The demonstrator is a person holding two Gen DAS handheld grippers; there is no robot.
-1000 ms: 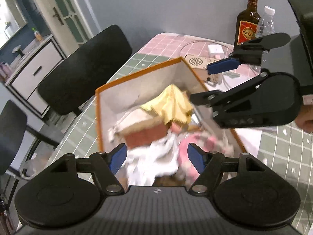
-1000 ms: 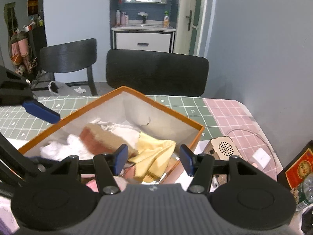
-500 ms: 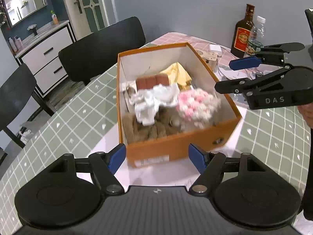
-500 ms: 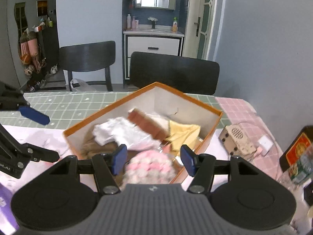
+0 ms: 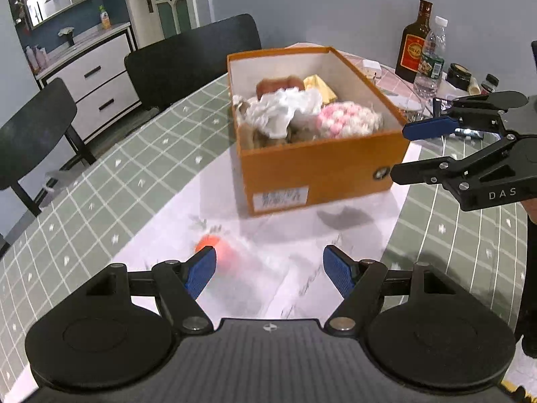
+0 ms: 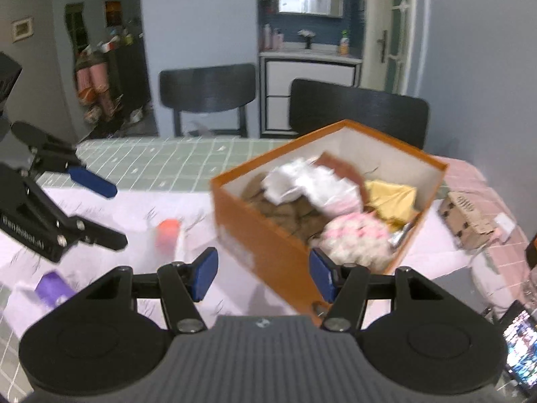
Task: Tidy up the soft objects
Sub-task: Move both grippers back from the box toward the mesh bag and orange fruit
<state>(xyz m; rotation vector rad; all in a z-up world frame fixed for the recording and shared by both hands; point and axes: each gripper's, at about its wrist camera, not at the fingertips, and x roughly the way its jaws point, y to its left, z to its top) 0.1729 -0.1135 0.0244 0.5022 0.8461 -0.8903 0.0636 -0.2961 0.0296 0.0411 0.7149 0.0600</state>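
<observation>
The table [image 5: 110,181] wears a green cloth with a white grid, and at its far end the covering turns to pink checks [image 6: 470,174]. A pale lilac sheet [image 5: 235,208] with faint printed sprigs lies over the middle. On that sheet stands an orange cardboard box [image 5: 319,171], open-topped. Nearer the camera, a small orange-red object [image 5: 218,252] lies on the sheet (too blurred to name). A purple item [image 6: 53,288] lies on the sheet toward its left edge in the right wrist view. On the pink end stand a dark glass bottle [image 5: 416,40] and a clear plastic bottle [image 5: 433,63] side by side, near a small perforated cardboard box [image 6: 466,215] and a white adapter [image 5: 369,65].
</observation>
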